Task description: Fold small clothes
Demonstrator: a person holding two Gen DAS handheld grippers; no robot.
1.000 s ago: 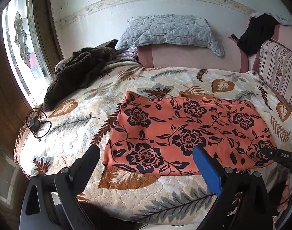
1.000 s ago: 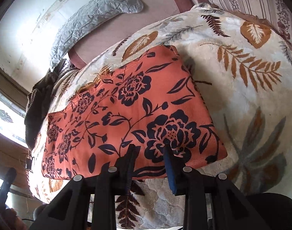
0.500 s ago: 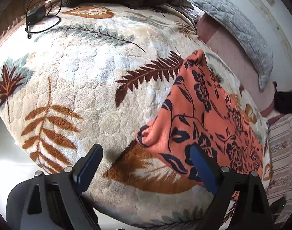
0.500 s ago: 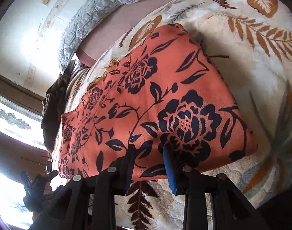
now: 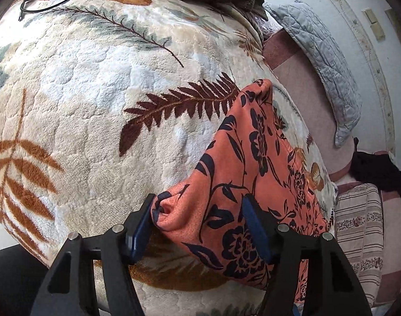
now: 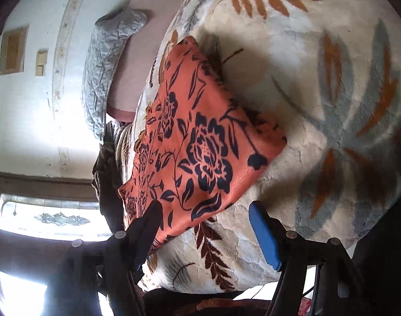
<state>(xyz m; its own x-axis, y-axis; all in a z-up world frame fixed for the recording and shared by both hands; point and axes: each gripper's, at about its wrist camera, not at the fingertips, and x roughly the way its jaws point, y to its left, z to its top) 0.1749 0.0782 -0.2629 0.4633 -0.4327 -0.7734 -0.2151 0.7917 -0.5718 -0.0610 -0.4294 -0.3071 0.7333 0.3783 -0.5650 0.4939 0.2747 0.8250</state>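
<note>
The soft, limp orange floral garment (image 5: 255,173) lies flat on the leaf-patterned blanket (image 5: 95,84); my left gripper (image 5: 200,226) straddles its near corner, my right gripper (image 6: 205,226) spread at its edge.

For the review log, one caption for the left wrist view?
Left gripper open astride a corner of the orange floral garment on a leaf-patterned fleece blanket.

My left wrist camera sits low and close over the orange floral garment (image 5: 242,173), facing along the bed (image 5: 95,105) toward the grey pillow (image 5: 324,52). My right wrist camera looks from the opposite end, rolled sideways; both views share garment, pillow and blanket.
</note>
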